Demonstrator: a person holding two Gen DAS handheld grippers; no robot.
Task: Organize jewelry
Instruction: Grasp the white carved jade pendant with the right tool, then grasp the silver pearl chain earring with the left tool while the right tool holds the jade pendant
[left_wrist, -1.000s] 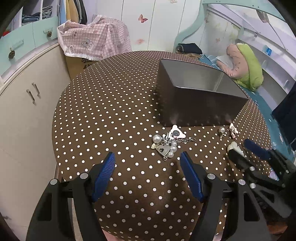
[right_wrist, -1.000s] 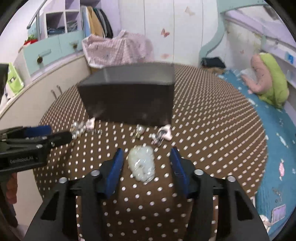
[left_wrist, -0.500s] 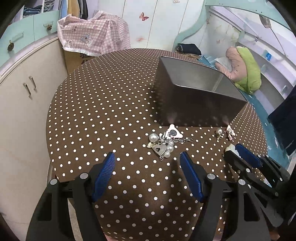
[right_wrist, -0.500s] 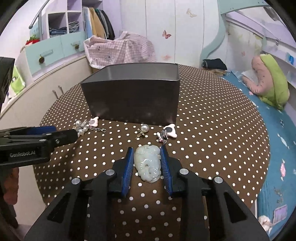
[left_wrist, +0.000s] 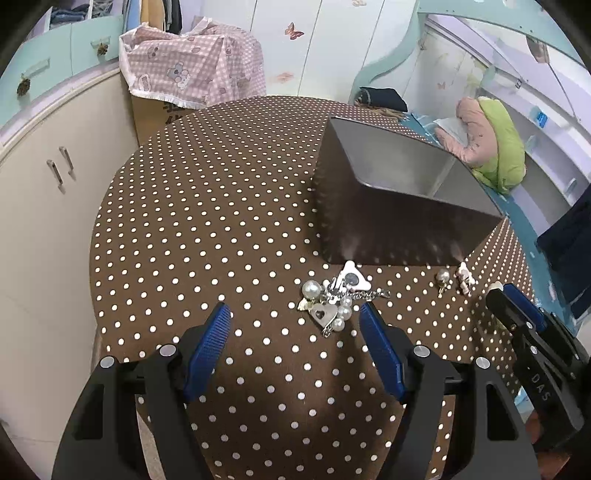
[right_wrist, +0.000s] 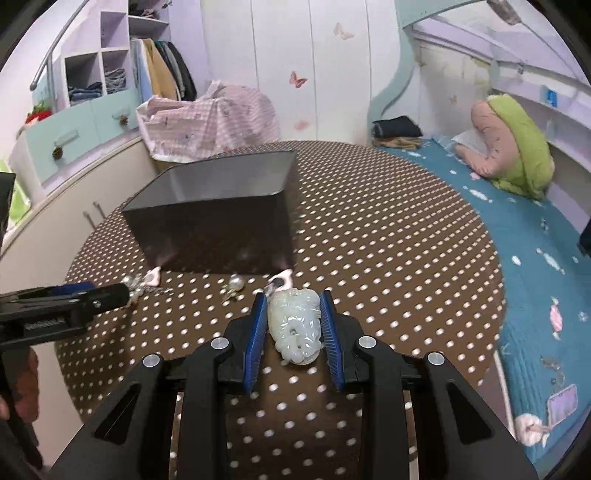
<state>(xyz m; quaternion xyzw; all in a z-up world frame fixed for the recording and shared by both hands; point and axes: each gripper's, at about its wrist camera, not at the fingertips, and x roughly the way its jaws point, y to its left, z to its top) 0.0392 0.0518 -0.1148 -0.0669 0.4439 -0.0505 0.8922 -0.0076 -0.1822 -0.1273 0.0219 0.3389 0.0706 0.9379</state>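
Now clamped on the pale jade pendant (right_wrist: 295, 325) after closing moments ago, the right gripper (right_wrist: 293, 325) lifts it toward the dark box (right_wrist: 218, 229), while the left gripper (left_wrist: 295, 347) hangs wide open, empty, over the pearl charms (left_wrist: 332, 299).
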